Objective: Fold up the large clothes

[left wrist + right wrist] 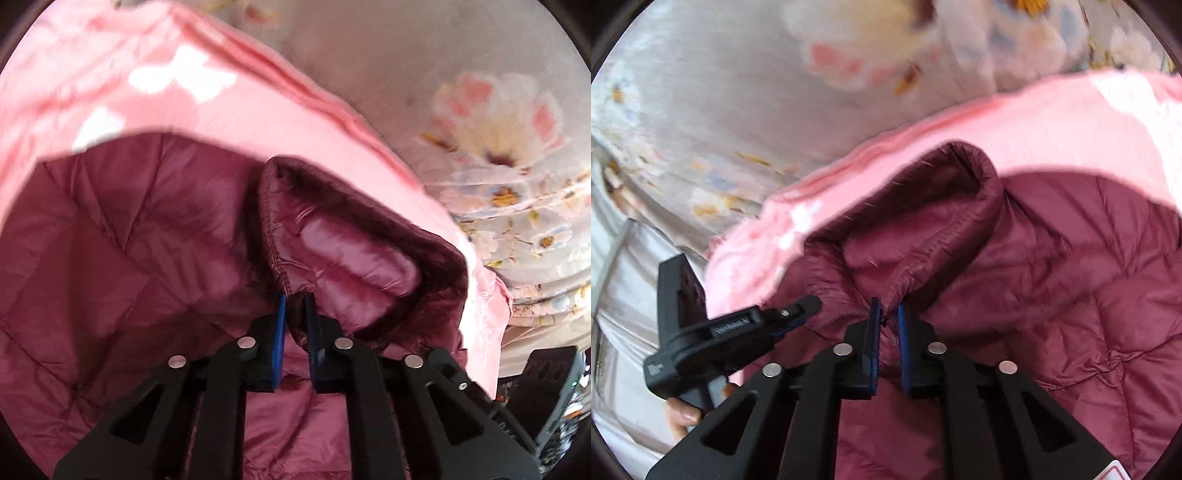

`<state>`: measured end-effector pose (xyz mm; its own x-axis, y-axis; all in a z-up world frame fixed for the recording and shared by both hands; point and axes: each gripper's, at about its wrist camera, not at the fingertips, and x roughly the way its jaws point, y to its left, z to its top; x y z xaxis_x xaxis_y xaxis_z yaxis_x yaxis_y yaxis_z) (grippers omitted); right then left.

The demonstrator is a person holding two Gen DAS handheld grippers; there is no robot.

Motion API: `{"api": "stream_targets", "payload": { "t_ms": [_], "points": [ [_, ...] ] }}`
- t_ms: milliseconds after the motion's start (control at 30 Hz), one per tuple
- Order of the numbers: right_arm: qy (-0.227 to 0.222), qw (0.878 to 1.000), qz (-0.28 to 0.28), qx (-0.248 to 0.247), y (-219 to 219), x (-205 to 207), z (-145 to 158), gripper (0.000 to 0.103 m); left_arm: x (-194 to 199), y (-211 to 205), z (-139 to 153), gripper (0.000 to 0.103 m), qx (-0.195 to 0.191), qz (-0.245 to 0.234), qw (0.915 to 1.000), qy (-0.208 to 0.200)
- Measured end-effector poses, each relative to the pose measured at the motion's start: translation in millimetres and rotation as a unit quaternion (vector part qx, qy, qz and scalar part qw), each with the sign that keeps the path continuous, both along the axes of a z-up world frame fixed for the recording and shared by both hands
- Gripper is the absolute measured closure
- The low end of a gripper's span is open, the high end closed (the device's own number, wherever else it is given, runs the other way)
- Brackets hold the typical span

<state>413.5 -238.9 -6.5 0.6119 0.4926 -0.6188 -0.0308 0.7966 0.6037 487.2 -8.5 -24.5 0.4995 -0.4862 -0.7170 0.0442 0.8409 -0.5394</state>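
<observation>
A maroon quilted puffer jacket [129, 258] lies spread on a pink blanket [110, 74]. My left gripper [295, 306] is shut on a fold of its stitched edge, and a shiny flap [351, 258] stands lifted just beyond the blue pads. In the right wrist view the same jacket [1071, 277] fills the right side. My right gripper [886, 310] is shut on a pinch of its edge, with a raised flap [923, 221] curling up behind. The left gripper [809, 304] shows at the left, its tips at the jacket's edge, held by a hand [683, 417].
The pink blanket [1071, 122] lies on a grey floral bedsheet [701, 110], which also shows on the right in the left wrist view [480, 129]. A black housing [546, 384] sits at the lower right beyond the blanket's edge.
</observation>
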Motion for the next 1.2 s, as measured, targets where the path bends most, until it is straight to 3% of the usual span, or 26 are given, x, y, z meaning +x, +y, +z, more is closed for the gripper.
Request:
{"api": "stream_targets", "payload": {
  "t_ms": [167, 300, 433, 567, 800, 933, 967, 1033, 1067, 1100, 1200],
  "points": [
    [-0.031, 0.999, -0.007, -0.007, -13, -23, 14, 0.096, -28, 8, 27, 0.096, 0.009, -0.016, 0.998, -0.06],
    [0.007, 1.0, -0.013, -0.019, -28, -29, -21, 0.097, -34, 11, 0, 0.097, 0.05, -0.022, 0.9972, -0.052],
    [0.031, 0.999, -0.01, -0.044, -23, -29, -47, 0.097, -34, 9, -32, 0.097, 0.066, -0.028, 0.9969, -0.033],
    [0.034, 0.996, -0.007, -0.085, -15, -34, -68, 0.099, -37, 5, -41, 0.097, 0.081, -0.032, 0.9952, -0.044],
    [0.019, 0.993, -0.012, -0.12, -7, -37, -72, 0.101, -37, 1, -48, 0.096, 0.11, -0.038, 0.9902, -0.077],
    [0.021, 0.993, -0.006, -0.12, -6, -33, -65, 0.096, -42, -3, -45, 0.094, 0.137, -0.038, 0.9851, -0.097],
    [0.021, 0.992, -0.008, -0.124, -5, -34, -61, 0.092, -42, -1, -43, 0.092, 0.136, -0.038, 0.9852, -0.097],
    [0.011, 0.991, -0.012, -0.134, -7, -42, -45, 0.084, -46, 7, -32, 0.076, 0.126, -0.029, 0.9866, -0.1],
    [0.002, 0.991, -0.014, -0.136, -9, -46, -35, 0.079, -48, 10, -28, 0.06, 0.123, -0.025, 0.9867, -0.103],
    [-0.005, 0.991, -0.016, -0.136, -14, -49, -28, 0.075, -52, 18, -17, 0.052, 0.118, -0.015, 0.9866, -0.112],
    [-0.029, 0.99, -0.03, -0.133, -24, -48, 3, 0.061, -50, 29, 8, 0.051, 0.109, -0.006, 0.9859, -0.127]
  ]
}}
